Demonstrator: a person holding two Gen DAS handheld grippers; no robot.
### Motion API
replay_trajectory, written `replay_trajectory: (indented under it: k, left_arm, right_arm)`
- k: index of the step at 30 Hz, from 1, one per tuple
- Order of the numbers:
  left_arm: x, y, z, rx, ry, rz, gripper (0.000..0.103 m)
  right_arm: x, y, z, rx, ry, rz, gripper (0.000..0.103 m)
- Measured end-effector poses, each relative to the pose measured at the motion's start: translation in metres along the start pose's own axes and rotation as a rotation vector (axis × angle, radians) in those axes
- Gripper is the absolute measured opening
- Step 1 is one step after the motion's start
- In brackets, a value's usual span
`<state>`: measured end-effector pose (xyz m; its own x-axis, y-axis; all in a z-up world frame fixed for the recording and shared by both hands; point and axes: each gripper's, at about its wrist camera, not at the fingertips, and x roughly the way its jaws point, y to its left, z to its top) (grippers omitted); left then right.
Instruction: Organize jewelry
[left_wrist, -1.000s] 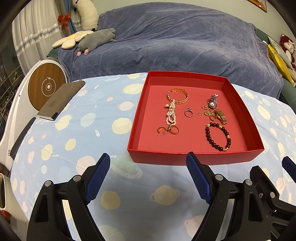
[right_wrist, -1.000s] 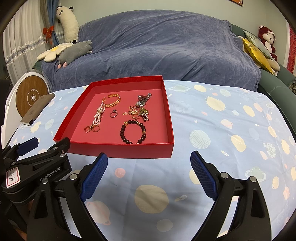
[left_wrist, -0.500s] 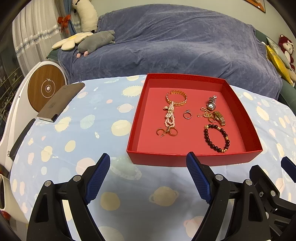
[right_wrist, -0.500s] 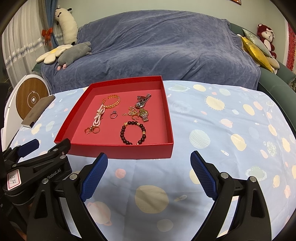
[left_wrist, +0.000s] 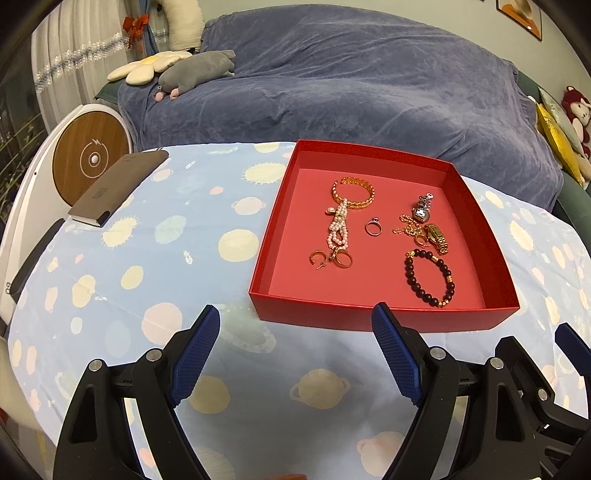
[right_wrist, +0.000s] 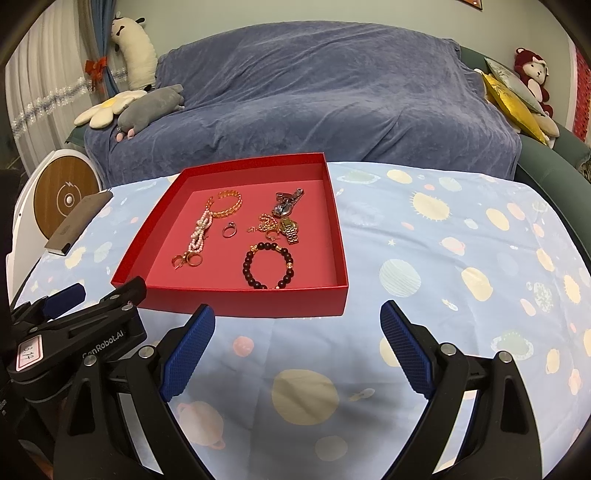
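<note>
Nothing on the counter had shifted since a second before: both hands had kept still, and every piece of jewelry lay where it had been. Left gripper (left_wrist: 291, 325) hovered over the pale blue planet-print cloth (left_wrist: 147, 266), jaws spread wide and empty, just short of the near wall of the shallow red cardboard box (left_wrist: 369, 317). Right gripper (right_wrist: 297, 319) sat beside it, jaws likewise released, nothing between the blue pads (right_wrist: 188, 350).

Inside the box, the gold chain-link bangle (left_wrist: 354, 194) lay toward the far side, with the pink pearl strand (left_wrist: 338, 229) trailing from it down to a pair of gold hoop earrings (left_wrist: 330, 258). A small silver ring (left_wrist: 373, 226) sat alone mid-box. Over on the right, a silver watch (left_wrist: 423, 208) and a gold watch (left_wrist: 437, 239) lay tangled with a fine gold chain (left_wrist: 408, 227), and the dark beaded bracelet (left_wrist: 428, 277) rested nearest the front wall.

Off to the left, a flat brown case (left_wrist: 118, 188) lay on the cloth, well apart from the box.
</note>
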<state>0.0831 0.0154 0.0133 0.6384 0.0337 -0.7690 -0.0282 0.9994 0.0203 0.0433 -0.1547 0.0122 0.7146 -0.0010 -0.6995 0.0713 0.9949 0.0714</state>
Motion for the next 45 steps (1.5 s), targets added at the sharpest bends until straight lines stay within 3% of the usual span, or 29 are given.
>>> replay_trajectory:
  k: [35,45]
  left_arm:
    - [-0.0041,-0.0003,-0.0028,0.020,-0.032,0.009,0.081]
    - [0.0043,0.0007,-0.0016,-0.003,0.022,0.005,0.082]
  right_arm:
    - [-0.0003,0.0019,-0.0004,0.004,0.001,0.003,0.089]
    - [0.0005,0.0031,-0.0006,-0.004,0.003,0.002,0.089]
